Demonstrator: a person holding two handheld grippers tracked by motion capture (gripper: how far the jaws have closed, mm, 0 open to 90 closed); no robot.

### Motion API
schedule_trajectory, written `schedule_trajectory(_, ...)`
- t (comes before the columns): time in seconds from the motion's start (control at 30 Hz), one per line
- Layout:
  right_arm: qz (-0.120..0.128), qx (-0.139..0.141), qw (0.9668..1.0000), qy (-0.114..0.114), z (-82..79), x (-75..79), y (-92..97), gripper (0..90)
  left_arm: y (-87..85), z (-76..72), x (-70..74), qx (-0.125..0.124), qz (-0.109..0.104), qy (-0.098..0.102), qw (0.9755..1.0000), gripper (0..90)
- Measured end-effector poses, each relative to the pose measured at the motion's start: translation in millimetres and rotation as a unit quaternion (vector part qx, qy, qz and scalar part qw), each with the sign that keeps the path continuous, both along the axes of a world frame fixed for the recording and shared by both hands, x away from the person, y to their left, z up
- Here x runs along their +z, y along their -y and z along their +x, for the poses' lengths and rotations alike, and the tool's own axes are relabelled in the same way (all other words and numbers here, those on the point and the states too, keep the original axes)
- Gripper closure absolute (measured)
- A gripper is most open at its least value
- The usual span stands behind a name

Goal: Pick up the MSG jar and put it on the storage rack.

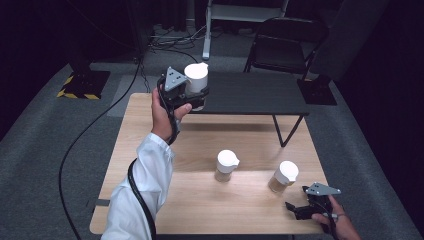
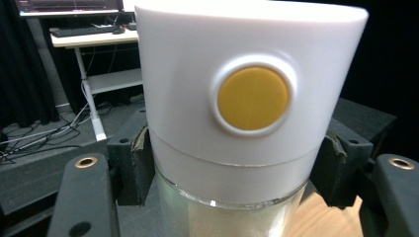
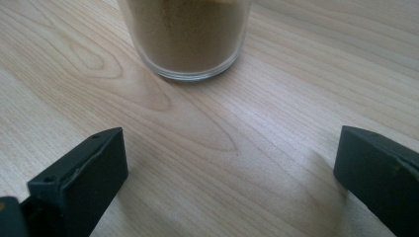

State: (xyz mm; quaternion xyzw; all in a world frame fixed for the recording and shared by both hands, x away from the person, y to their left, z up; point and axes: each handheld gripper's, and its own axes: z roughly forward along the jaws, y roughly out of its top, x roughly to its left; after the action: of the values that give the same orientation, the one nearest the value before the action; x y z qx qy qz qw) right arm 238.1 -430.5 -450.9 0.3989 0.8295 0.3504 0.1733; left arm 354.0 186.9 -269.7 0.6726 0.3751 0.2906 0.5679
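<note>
My left gripper (image 1: pixel 194 98) is raised over the far left part of the wooden table (image 1: pixel 150 200). It is shut on a glass jar (image 1: pixel 196 79) with a tall white lid. In the left gripper view the lid (image 2: pixel 188 74) carries a round yellow button (image 2: pixel 253 98), and both jaws press on the jar just under the lid. Two more white-lidded jars stand on the table, one in the middle (image 1: pixel 226 165) and one to the right (image 1: pixel 283 176). My right gripper (image 1: pixel 298 207) rests open near the front right corner. Its jaws stand wide apart, short of a jar of brown powder (image 3: pixel 185 34).
A low black table (image 1: pixel 250 95) stands against the far edge of the wooden table. Behind it is a black folding chair (image 1: pixel 285 45). Cables (image 1: pixel 85 135) run over the grey carpet at the left. A white desk (image 2: pixel 89 37) shows in the background.
</note>
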Motion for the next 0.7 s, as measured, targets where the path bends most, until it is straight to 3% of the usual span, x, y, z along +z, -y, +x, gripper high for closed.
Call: schedule_trajectory(0.7, 0.0, 0.001, 1.0, 0.0, 0.4, 0.0, 0.3, 0.0, 8.4, 35.0, -7.6, 0.028, -0.003, -0.02, 0.9994, 29.7)
